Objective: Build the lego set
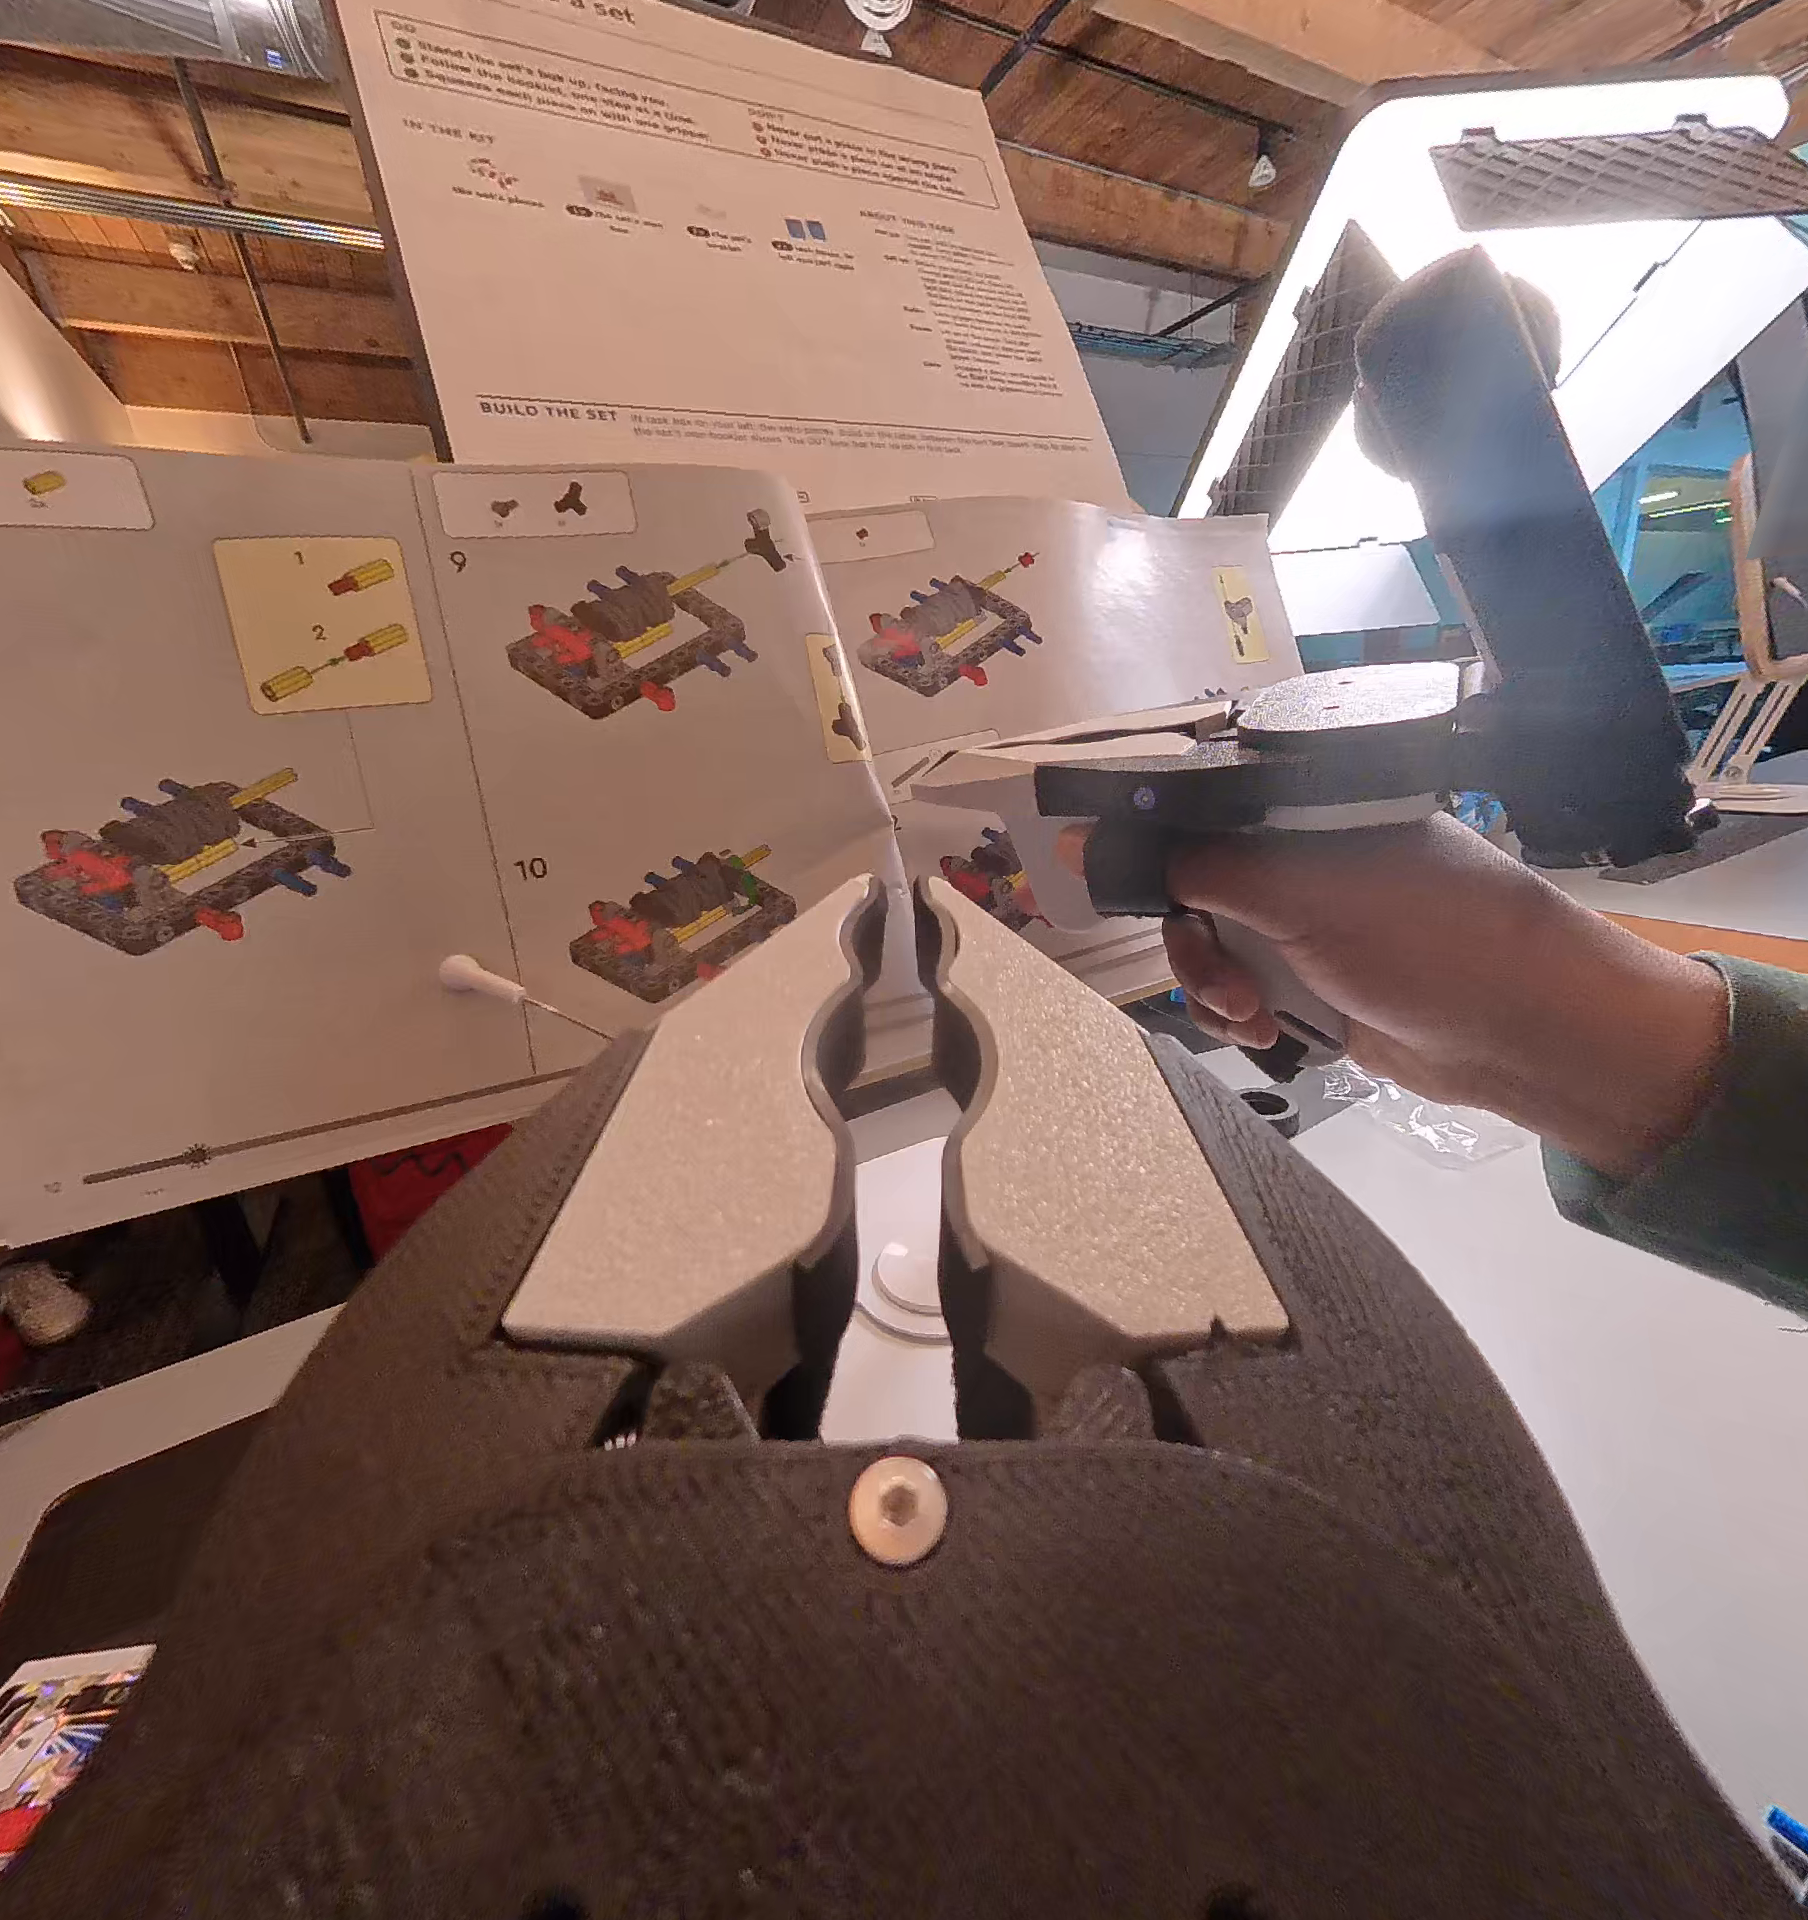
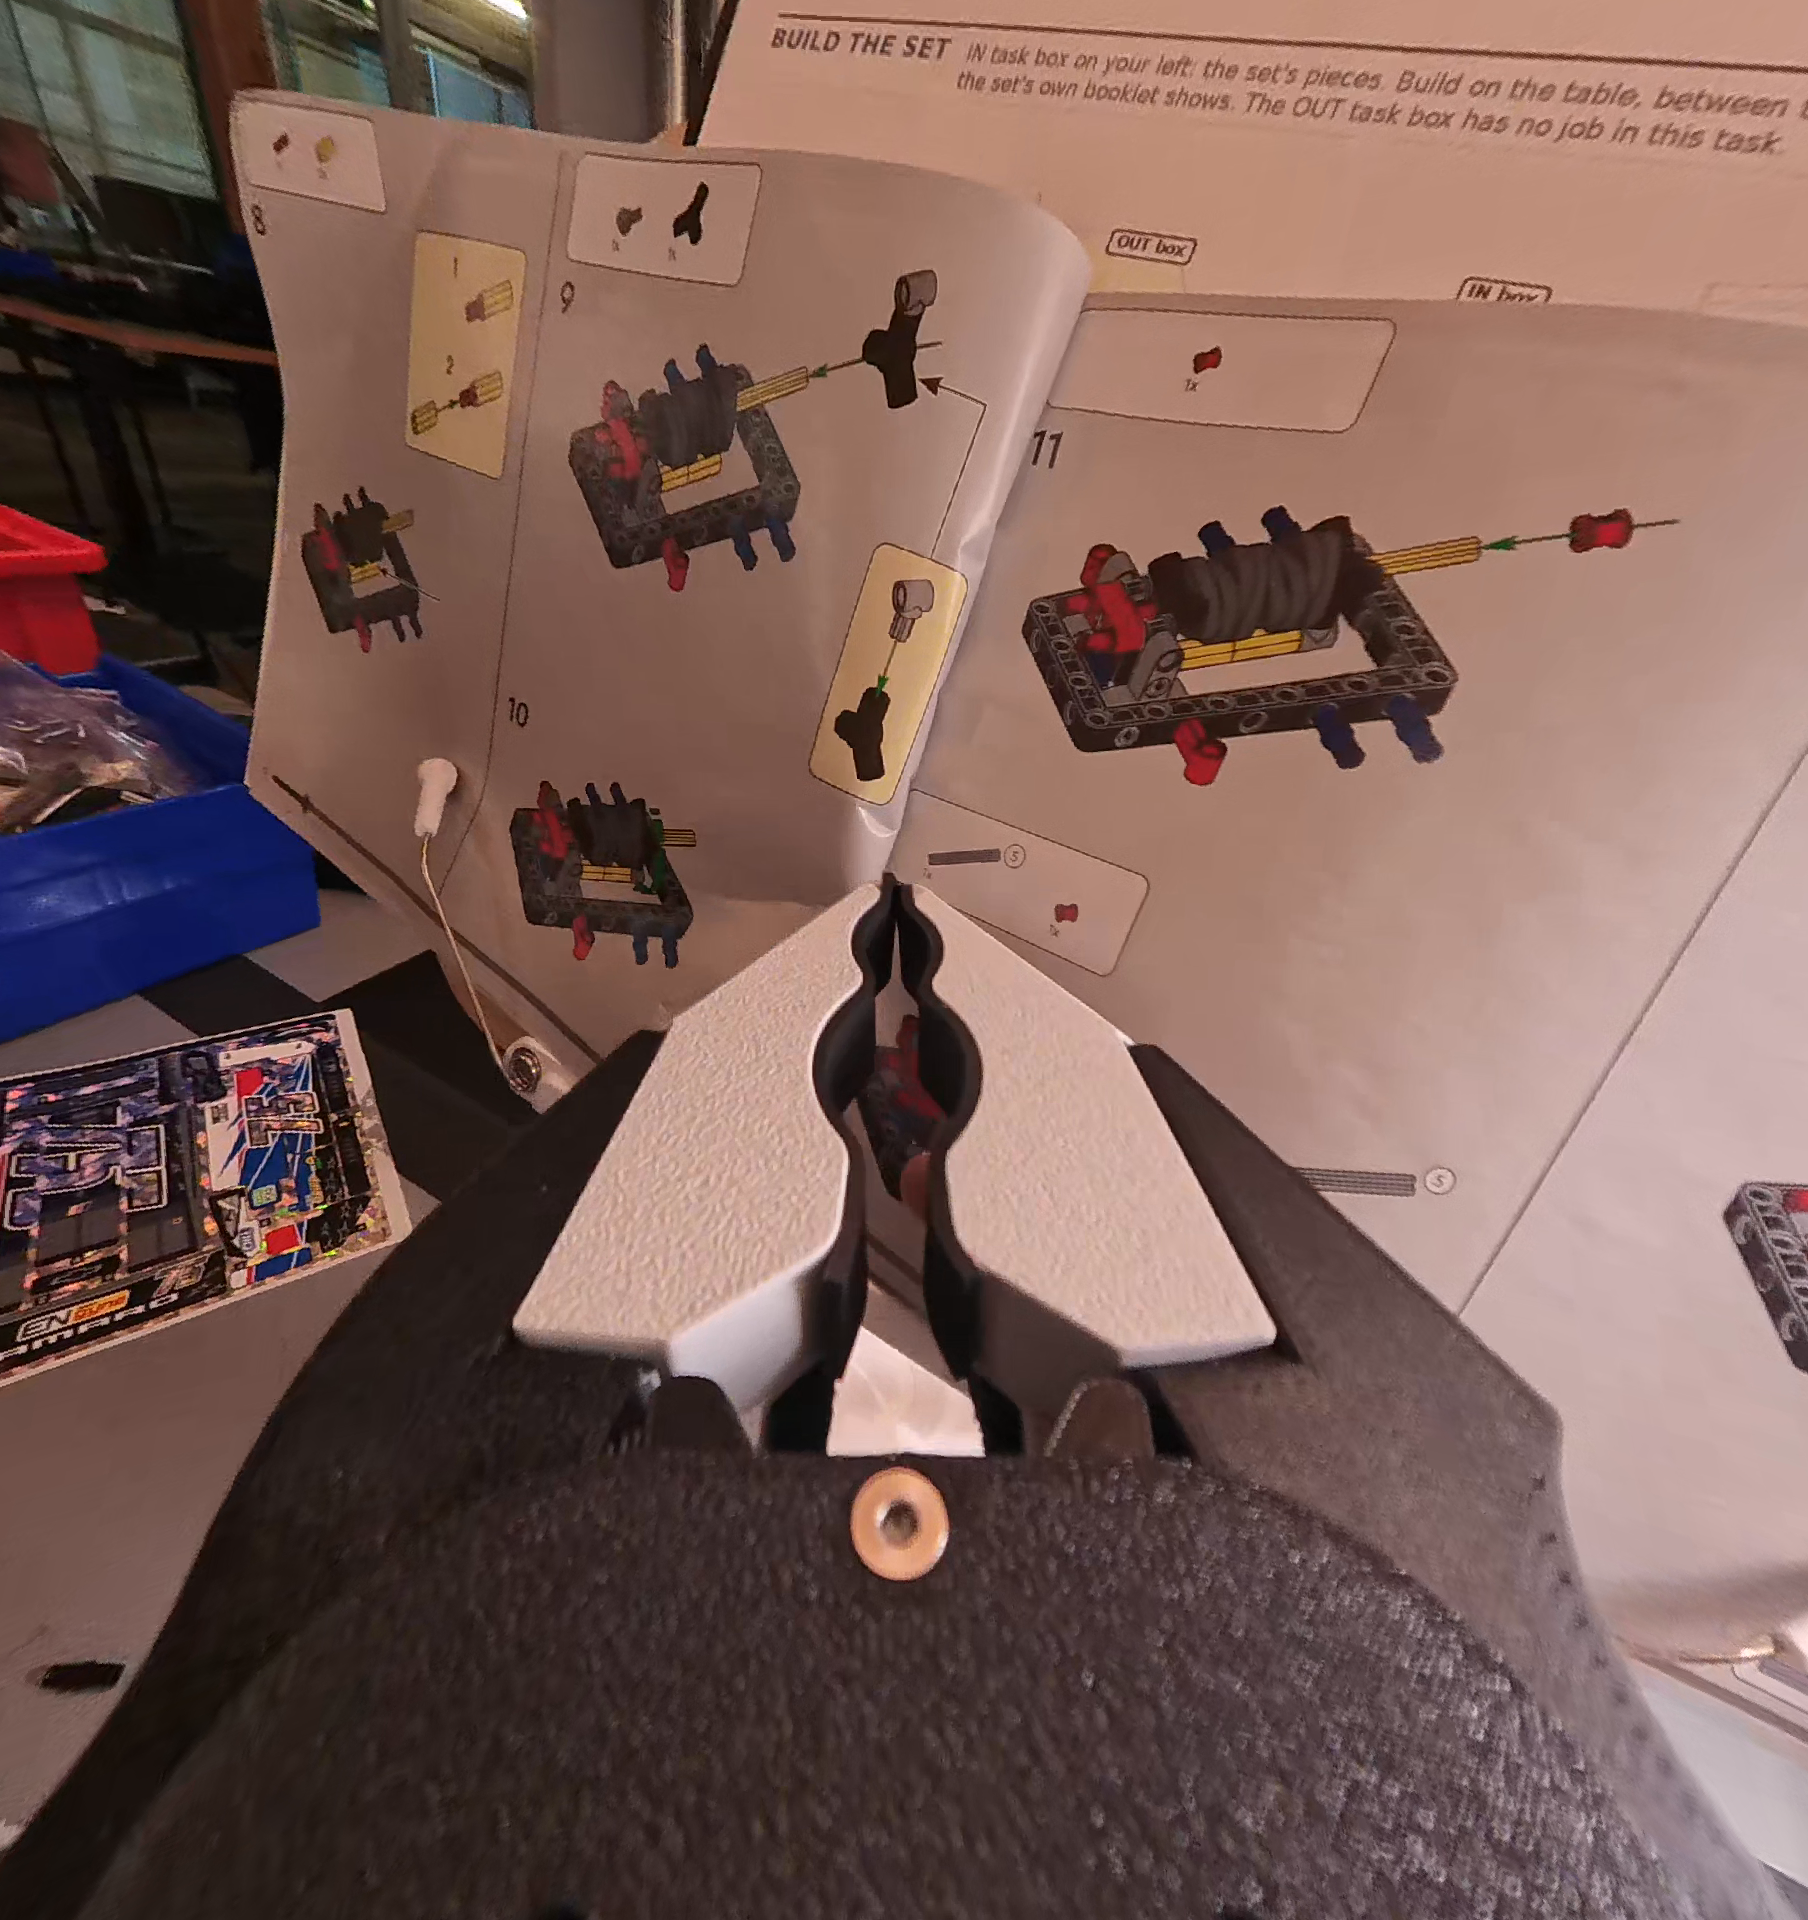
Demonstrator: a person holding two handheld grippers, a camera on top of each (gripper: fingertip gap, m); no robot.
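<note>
The open Lego instruction booklet [image 1: 256, 831] stands upright on a stand ahead of both grippers. It also fills the right wrist view [image 2: 1295, 831]. My right gripper [image 2: 889, 891] is shut, with its tips at the lower edge of the curling left-hand page [image 2: 671, 520], beside the spine, apparently pinching it. In the left wrist view a hand holds that right gripper [image 1: 915, 790] against the page edge. My left gripper [image 1: 900, 896] hangs over the white table [image 1: 1502, 1403], short of the booklet. It is empty, with only a thin slit between the tips. No built model shows.
A blue bin [image 2: 100, 883] with a bag of pieces and a red bin [image 2: 6, 582] stand at the left. A shiny sticker sheet [image 2: 152, 1174] and a small black piece [image 2: 79, 1675] lie on the table. A white task board [image 1: 723, 260] stands behind the booklet. A crumpled clear bag [image 1: 1419, 1117] lies at the right. The gap from one gripper's tips to the other's is roughly 15 cm.
</note>
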